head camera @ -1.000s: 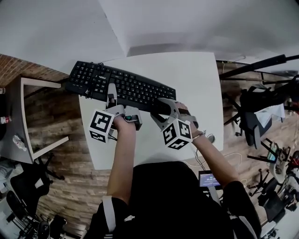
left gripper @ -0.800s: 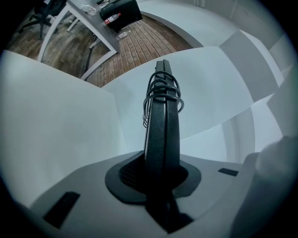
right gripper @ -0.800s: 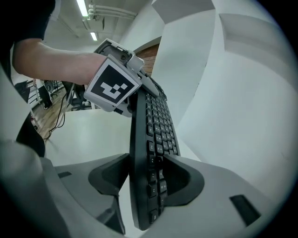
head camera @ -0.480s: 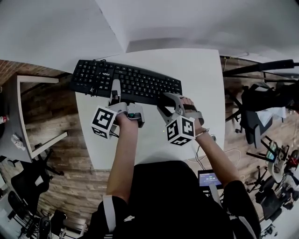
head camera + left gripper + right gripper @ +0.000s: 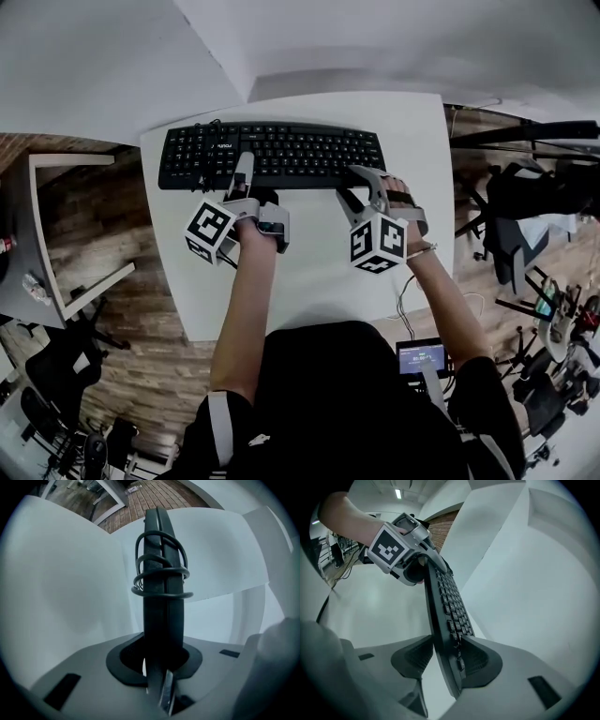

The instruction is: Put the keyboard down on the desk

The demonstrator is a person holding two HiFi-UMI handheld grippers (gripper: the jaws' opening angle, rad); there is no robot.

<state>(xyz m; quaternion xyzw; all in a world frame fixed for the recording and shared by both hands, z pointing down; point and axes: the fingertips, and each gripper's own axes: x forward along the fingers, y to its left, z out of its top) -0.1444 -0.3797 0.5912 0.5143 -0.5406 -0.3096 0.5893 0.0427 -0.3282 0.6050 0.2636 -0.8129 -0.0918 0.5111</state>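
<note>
Now left gripper (image 5: 245,178) clamps the keyboard (image 5: 291,150), while right gripper (image 5: 357,187) has just been closing on it.

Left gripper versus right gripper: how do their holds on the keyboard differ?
The left gripper grips the keyboard left of middle, near its coiled cable; the right gripper takes it near the right end. The left's jaws are clamped on it; the right's have just been closing, the keyboard between them. Both hold its near edge.
</note>
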